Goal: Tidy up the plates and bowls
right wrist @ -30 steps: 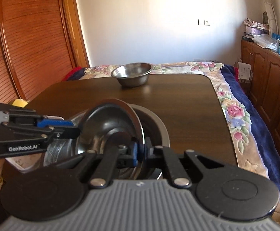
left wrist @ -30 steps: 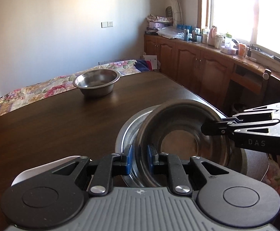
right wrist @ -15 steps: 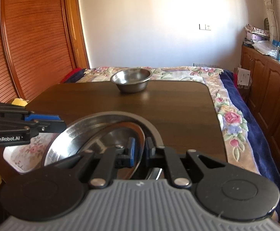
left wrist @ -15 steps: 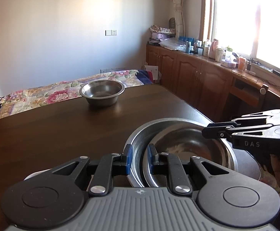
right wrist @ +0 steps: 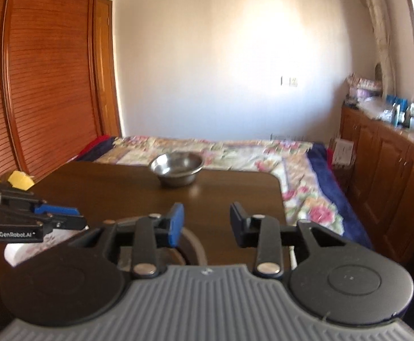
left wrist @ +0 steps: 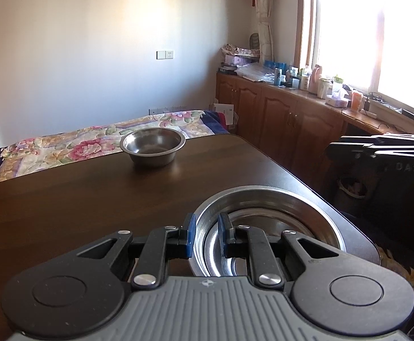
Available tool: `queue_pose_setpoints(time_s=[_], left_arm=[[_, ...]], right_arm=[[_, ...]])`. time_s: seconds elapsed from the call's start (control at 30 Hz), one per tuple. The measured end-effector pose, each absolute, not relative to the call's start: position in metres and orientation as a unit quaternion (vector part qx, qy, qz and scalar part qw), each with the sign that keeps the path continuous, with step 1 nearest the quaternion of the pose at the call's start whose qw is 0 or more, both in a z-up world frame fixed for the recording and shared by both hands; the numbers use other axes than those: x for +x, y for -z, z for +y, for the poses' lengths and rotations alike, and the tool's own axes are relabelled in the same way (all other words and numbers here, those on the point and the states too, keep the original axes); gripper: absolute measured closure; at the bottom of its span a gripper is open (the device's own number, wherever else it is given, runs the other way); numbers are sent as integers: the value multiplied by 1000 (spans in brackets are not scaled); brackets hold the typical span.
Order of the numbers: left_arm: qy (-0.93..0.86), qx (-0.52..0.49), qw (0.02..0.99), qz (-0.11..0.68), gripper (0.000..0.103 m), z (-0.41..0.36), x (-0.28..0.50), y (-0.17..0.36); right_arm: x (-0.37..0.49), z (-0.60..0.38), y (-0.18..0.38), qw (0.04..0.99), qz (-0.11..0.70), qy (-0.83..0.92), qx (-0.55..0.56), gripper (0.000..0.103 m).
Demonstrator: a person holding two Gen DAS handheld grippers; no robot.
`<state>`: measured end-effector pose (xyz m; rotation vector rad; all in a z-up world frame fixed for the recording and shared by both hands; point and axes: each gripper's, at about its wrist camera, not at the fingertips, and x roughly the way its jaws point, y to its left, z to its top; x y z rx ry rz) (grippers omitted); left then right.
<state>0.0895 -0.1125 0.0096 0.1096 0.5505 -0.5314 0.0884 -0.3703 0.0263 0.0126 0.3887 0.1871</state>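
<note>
On the far left of my right-hand view, my left gripper [right wrist: 73,217] comes in from the side, blue pad showing, with a white flower-patterned dish [right wrist: 22,251] on the table [right wrist: 107,190] just beneath it. In its own view, the left gripper [left wrist: 205,234] has its blue pads [left wrist: 189,234] set either side of the near rim of the large steel basin [left wrist: 266,199]. They stand close together around that rim, clamped on it as far as I can see. A shallower steel bowl [left wrist: 263,224] lies nested inside the basin, both resting at the near right corner of the dark wooden table [left wrist: 64,199].

Toward the middle, a small steel bowl [left wrist: 153,145] sits upright by the far edge of the table, well apart from the nested pair, with a floral bedspread [left wrist: 64,147] behind it.

Further right, my right gripper [right wrist: 205,223] has just been opening. Its jaws now stand apart with nothing between them, only bare table and the basin's rim [right wrist: 195,245] showing below. In the left-hand view it [left wrist: 330,150] hovers at the right edge, above and beyond the basin, clear of it. Wooden cabinets [left wrist: 292,125] line the wall beneath the bright window.
</note>
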Motion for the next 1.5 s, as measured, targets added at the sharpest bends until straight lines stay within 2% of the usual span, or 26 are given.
queue_pose_setpoints(time_s=[0.53, 1.07, 1.5], left_arm=[[247, 49, 928, 273, 84, -107, 108, -5], [235, 45, 933, 270, 84, -107, 155, -19], [208, 45, 935, 282, 85, -108, 218, -20]], right_arm=[[113, -378, -19, 978, 189, -90, -13, 65], [135, -379, -35, 979, 180, -98, 0, 65], [195, -384, -38, 973, 196, -118, -6, 65]])
